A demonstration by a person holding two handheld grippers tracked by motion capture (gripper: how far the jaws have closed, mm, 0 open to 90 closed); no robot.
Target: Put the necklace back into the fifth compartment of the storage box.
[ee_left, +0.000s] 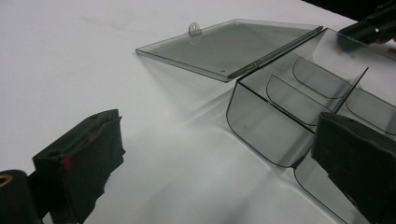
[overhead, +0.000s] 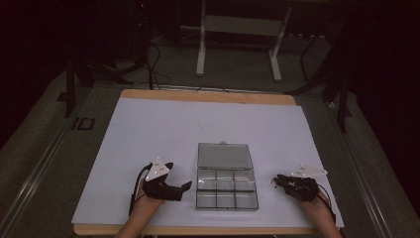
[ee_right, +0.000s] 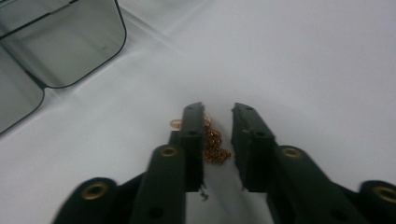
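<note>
1. Straddling a small heap of fine copper-coloured chain on the white counter, just right of the clear compartment box: right gripper, fingers narrowed, a gap left between them, heap lying against the left-hand finger. Pads not seen pressing from both sides; not yet a grip.
2. Hovering at the box's left side: left gripper, fingers spread wide, nothing between them but bare counter and the box's near corner.
3. Box condition: lid folded fully back and flat on the counter, six compartments, all apparently empty.
4. Handling of the chain, judged: very light, limp, loose-linked; likely to sag, trail or slip out in strands if pinched at an edge.
5. Recommended hold: across the thickest middle of the heap, fingers tipped down to the counter so the bulk is gathered between the pads.
6. Risk noted: smooth counter, heap liable to slide ahead of the closing finger rather than bunch up.
7. Box, judged: thin, stiff plastic, light enough to skid if bumped; steadying by the left gripper advisable.
</note>
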